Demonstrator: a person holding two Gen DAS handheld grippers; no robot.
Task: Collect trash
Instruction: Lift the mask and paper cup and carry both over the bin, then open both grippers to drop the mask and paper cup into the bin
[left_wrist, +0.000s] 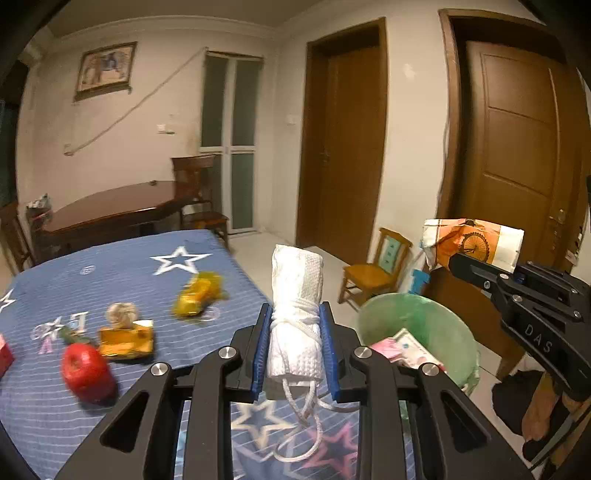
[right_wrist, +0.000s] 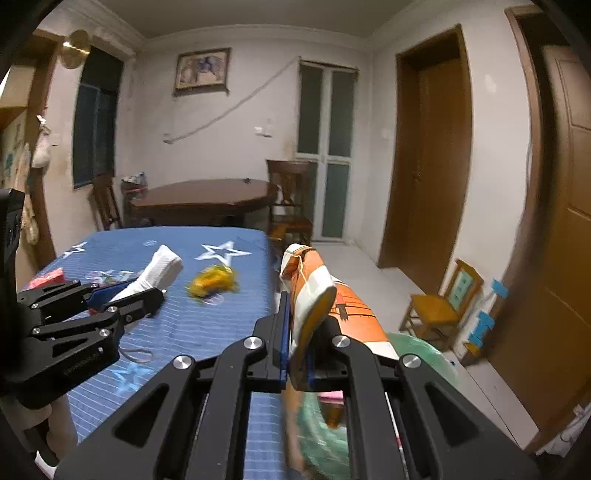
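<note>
**Both grippers loaded beside the bin**

Working left to right through the left wrist view, we see a table under a blue striped cloth with star prints (left_wrist: 122, 266). On it lie a red box corner at the far left edge (left_wrist: 4, 354), a red apple (left_wrist: 86, 371), a yellow carton with a crumpled brownish ball just behind it (left_wrist: 127, 341), and a blurred yellow wrapper (left_wrist: 199, 293). The letters "V" and "E" can be made out on the cloth near the apple; the rest we cannot read. In the middle, the left gripper (left_wrist: 295, 332) has its blue pads pressed on a rolled white waffle-weave cloth bound with white cord (left_wrist: 297, 291), which stands upright between them, the cord's loose end trailing below. To the right sits a bin lined with a pale green bag (left_wrist: 424, 317), already holding pink and white packets, on the floor beside the table. Further right, the right gripper (left_wrist: 458, 258) carries an orange-and-white printed paper bag with a bicycle wheel picture (left_wrist: 476, 240), and its black body bears the letters "DAS".

Only the right wrist view shows that grip closely: the right gripper's jaws are narrow, pinching the bag's flattened edge, above the green liner. It alone also shows a dark window (right_wrist: 96, 118).
</note>
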